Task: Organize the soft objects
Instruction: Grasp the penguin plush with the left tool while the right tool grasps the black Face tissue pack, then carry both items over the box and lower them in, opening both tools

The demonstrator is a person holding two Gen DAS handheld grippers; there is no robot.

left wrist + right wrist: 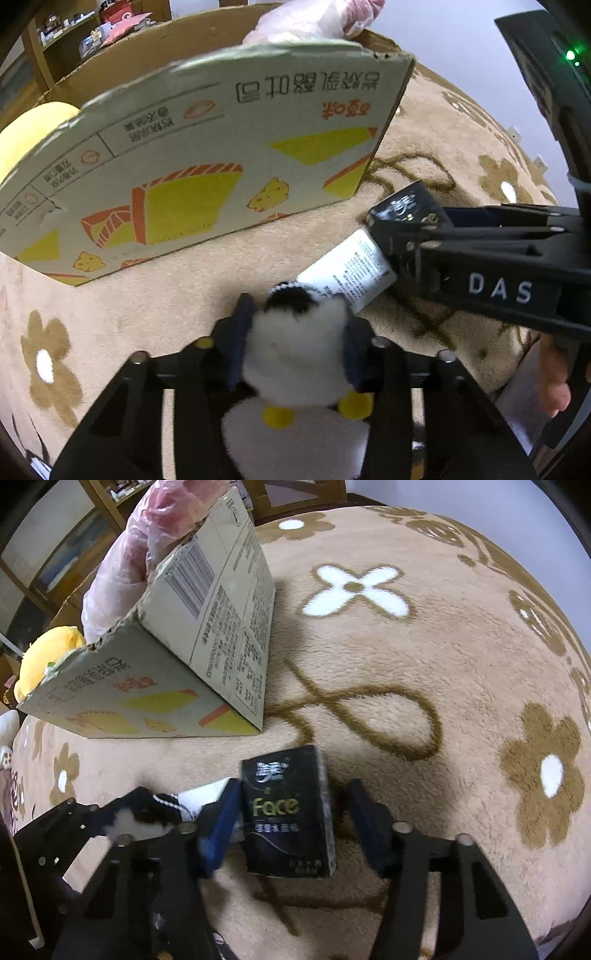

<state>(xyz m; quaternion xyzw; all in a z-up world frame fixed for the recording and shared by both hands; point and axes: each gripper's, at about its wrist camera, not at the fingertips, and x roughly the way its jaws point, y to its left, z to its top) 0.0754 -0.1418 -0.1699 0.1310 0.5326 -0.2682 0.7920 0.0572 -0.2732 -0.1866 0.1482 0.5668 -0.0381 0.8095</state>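
The left gripper (295, 350) pinches a white plush (295, 369) between its pads, low over the flowered blanket (129, 302). The right gripper (291, 812) straddles a black tissue pack (288, 812) lying on the blanket; its left pad touches the pack, the right stands apart. A printed box (221, 155) stands just behind.

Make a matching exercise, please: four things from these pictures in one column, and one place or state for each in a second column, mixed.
Things:
1. penguin plush
2. black tissue pack
3. yellow plush
4. cardboard box

Places or states:
A. inside the box
B. between the right hand-held gripper fingers
C. squeezed by the left hand-held gripper
D. standing on the flowered blanket

Pairs: 1-C, 2-B, 3-A, 4-D
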